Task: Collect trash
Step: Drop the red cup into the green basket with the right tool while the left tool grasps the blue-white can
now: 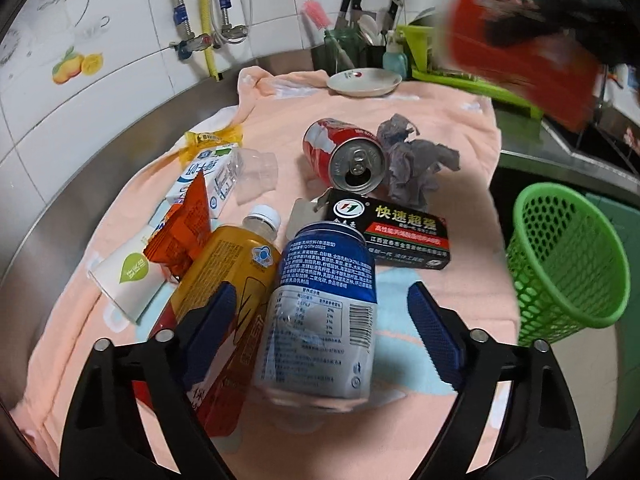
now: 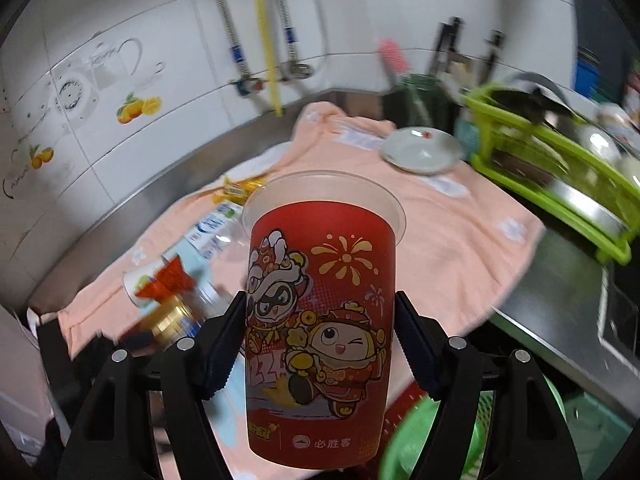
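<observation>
On the pink towel (image 1: 452, 120) lies a blue-and-white drink can (image 1: 320, 312), between the blue pads of my left gripper (image 1: 322, 288). The pads stand apart from its sides, so the gripper is open. A yellow bottle (image 1: 232, 272) lies against the can's left side. Behind them are a black box (image 1: 392, 232), a crushed red soda can (image 1: 344, 156) and crumpled grey paper (image 1: 416, 164). My right gripper (image 2: 320, 296) is shut on an upright red plastic cup (image 2: 320, 240), held in the air above the towel. The same cup (image 1: 520, 64) shows blurred at upper right.
A green mesh basket (image 1: 568, 256) stands off the towel's right edge, also the basket (image 2: 420, 440) below the cup. At left lie an orange wrapper (image 1: 184, 232), a paper cup (image 1: 128, 280) and a milk carton (image 1: 208, 180). A plate (image 1: 364, 82) and green dish rack (image 2: 560, 168) sit behind.
</observation>
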